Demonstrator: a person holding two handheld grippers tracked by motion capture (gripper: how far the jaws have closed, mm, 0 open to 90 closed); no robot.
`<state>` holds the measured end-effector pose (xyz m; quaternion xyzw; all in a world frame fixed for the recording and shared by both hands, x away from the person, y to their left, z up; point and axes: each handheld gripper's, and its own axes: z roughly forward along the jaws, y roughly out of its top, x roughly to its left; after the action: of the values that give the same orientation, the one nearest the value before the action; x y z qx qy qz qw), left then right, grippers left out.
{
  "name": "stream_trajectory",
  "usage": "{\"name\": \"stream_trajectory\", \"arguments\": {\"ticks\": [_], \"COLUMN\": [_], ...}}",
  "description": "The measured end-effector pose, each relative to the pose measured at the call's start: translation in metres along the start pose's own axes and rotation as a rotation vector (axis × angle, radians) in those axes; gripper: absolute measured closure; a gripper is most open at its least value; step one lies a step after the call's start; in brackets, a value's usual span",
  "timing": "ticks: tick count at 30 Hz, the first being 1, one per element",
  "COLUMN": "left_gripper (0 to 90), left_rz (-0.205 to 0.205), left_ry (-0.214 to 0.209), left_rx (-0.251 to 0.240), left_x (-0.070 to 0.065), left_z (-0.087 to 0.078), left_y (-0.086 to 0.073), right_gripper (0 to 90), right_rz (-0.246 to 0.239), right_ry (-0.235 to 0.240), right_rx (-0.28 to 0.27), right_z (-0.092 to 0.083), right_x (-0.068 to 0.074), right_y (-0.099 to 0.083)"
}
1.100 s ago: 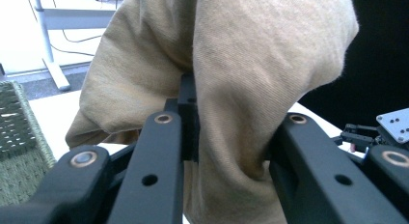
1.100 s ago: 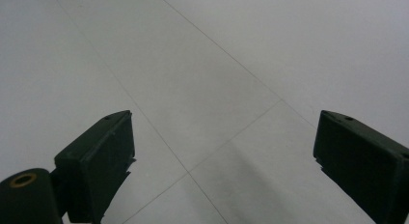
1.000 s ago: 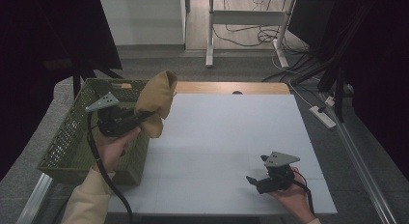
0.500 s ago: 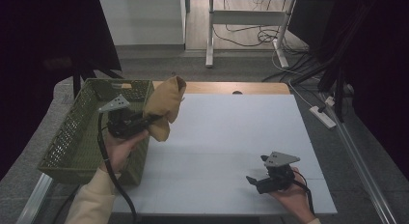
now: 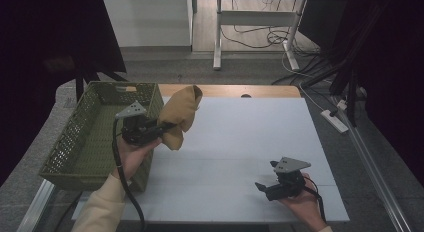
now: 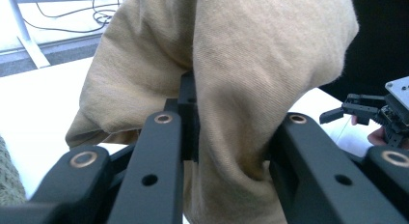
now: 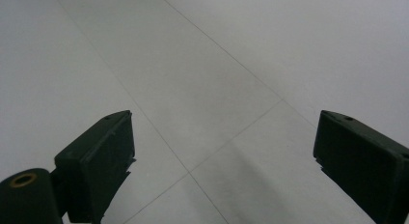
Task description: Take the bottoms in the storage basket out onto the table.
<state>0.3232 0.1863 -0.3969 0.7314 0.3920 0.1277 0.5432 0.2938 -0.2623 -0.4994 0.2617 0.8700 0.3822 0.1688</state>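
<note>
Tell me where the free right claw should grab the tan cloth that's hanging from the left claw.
Probably the loose lower fold of the cloth, coming from the table side. It droops below the left claw clear of the basket, while the top bulges in a thick bunch. The right claw is open.

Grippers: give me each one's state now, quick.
Left gripper: shut on the tan cloth, held up beside the green basket.
Right gripper: open, holding nothing, low over the white table.
</note>
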Motion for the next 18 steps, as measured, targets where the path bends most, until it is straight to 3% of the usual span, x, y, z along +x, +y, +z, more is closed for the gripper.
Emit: {"name": "stream_trajectory", "arguments": {"ticks": [18], "left_gripper": [72.1], "left_rz": [0.013], "left_ry": [-0.015], "left_rx": [0.054], "left_x": [-0.006], "left_z": [0.025], "left_y": [-0.009], "right_gripper": [7.4], "right_rz": [0.001], "right_ry": [0.000], "right_rx": [-0.001], "right_z": [0.000], "right_x": [0.000], "right_y": [0.000]}}
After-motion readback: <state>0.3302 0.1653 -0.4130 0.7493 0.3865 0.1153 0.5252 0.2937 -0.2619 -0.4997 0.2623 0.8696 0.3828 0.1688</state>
